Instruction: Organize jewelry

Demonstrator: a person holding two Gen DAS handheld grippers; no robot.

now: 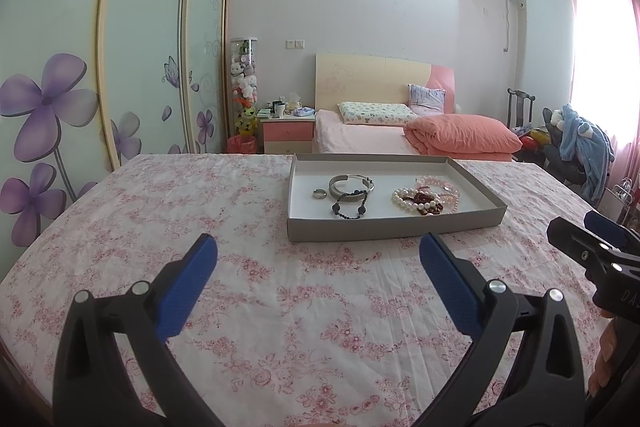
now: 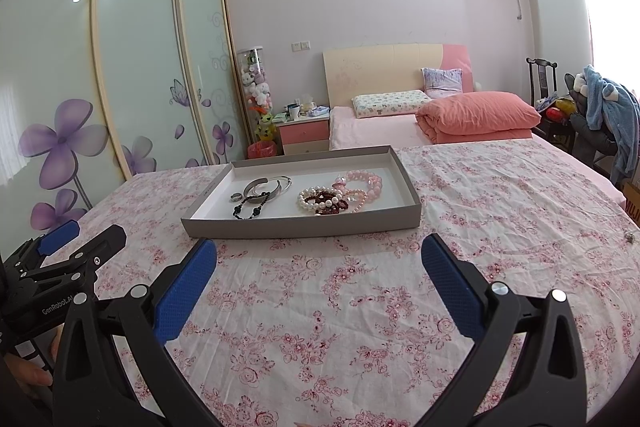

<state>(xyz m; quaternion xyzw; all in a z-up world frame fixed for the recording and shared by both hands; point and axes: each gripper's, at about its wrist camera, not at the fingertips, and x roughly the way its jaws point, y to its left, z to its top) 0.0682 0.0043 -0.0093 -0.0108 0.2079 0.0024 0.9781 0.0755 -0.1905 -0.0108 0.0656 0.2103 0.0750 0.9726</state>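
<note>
Sitting on the cloth: a shallow grey tray (image 1: pixel 384 227), white inside, on the pink floral tablecloth (image 1: pixel 256 299), at 12 o'clock from both grippers.
Tray, 9 o'clock side: a small silver ring (image 1: pixel 319 193), with a silver bangle (image 1: pixel 349 183) just beside it at 3 o'clock.
Tray, near edge: a black bead bracelet (image 1: pixel 349 206) overlaps the bangle's near rim, toward 6 o'clock.
Tray, 3 o'clock side: a white pearl bracelet (image 1: pixel 408 202), a dark red bead bracelet (image 1: pixel 430 207) and pink bead bracelets (image 1: pixel 442 187) heaped together, touching and overlapping.
Pink beads: at the far side of that heap, toward 12 o'clock; how many strands, I cannot tell.
Left gripper (image 1: pixel 318 255): blue pads spread wide, nothing between them, hovering over the cloth short of the tray.
Right gripper (image 2: pixel 320 259): spread wide too, empty, its tips close to the tray's near wall.
Same tray, right wrist view: tray (image 2: pixel 304 223) at 12 o'clock, ring (image 2: pixel 236 197) at its 9 o'clock end, pearls (image 2: pixel 316 201) near the middle.
</note>
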